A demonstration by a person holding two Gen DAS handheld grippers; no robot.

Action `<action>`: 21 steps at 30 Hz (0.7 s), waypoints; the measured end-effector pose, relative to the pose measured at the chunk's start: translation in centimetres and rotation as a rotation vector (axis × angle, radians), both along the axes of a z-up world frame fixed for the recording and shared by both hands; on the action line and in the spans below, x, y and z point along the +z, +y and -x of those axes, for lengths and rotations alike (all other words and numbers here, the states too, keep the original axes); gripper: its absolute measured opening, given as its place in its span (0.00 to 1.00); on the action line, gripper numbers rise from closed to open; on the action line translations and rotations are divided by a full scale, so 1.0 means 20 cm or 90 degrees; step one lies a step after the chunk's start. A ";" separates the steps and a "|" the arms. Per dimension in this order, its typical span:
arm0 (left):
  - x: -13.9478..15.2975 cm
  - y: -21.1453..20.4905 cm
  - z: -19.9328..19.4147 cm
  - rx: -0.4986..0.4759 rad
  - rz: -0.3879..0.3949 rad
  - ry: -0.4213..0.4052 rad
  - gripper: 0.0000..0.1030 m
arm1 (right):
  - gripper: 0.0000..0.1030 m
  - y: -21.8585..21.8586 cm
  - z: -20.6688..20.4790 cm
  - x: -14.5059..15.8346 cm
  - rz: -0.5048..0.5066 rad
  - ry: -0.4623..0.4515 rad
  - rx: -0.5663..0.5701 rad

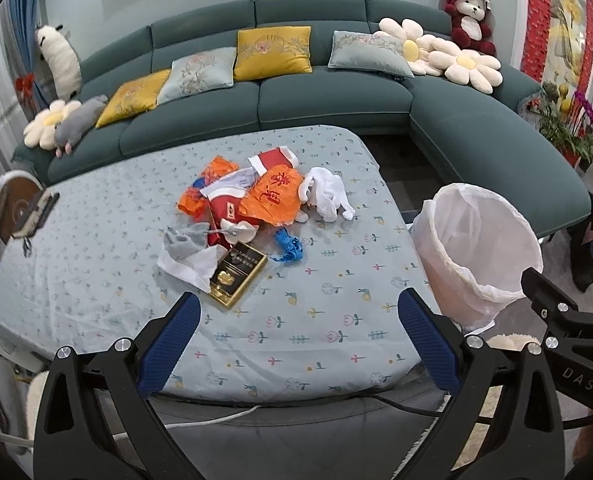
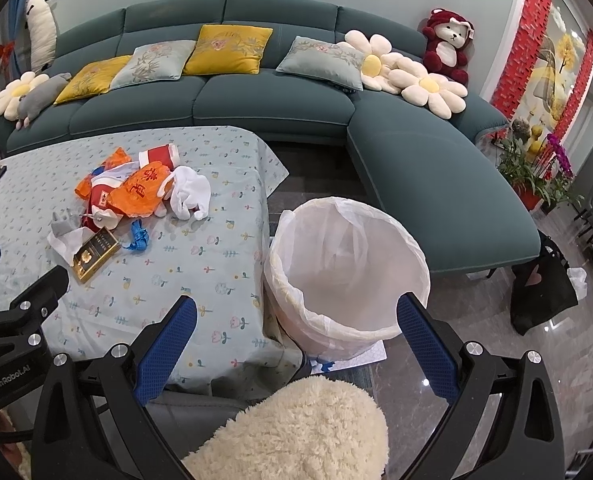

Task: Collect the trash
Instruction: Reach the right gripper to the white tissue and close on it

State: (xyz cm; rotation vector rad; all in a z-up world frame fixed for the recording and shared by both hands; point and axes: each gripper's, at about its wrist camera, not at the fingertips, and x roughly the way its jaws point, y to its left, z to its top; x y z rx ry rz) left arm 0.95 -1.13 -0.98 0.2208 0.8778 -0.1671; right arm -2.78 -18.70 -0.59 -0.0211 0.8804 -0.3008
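Observation:
A heap of trash lies mid-table: an orange plastic bag (image 1: 270, 198) (image 2: 136, 194), red and white wrappers (image 1: 274, 160), a white crumpled cloth (image 1: 326, 192) (image 2: 188, 192), a blue scrap (image 1: 290, 246) (image 2: 138, 238), white tissue (image 1: 184, 266) and a black-and-gold box (image 1: 238, 276) (image 2: 94, 258). A bin lined with a white bag (image 1: 476, 248) (image 2: 346, 272) stands on the floor at the table's right side. My left gripper (image 1: 298, 344) hovers open over the table's near edge, short of the box. My right gripper (image 2: 296, 348) is open above the bin's near rim, empty.
The table wears a pale flowered cloth (image 1: 136, 280) (image 2: 200, 272). A teal corner sofa (image 1: 328, 96) (image 2: 436, 160) with cushions and plush toys stands behind. A fluffy cream object (image 2: 296, 428) sits below my right gripper. Potted plants (image 2: 536, 168) and a black bag (image 2: 544, 292) are at right.

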 end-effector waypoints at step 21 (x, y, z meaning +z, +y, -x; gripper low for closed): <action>-0.25 0.46 -0.35 0.123 0.023 0.067 0.92 | 0.87 0.25 -0.41 -0.18 -0.015 0.022 0.040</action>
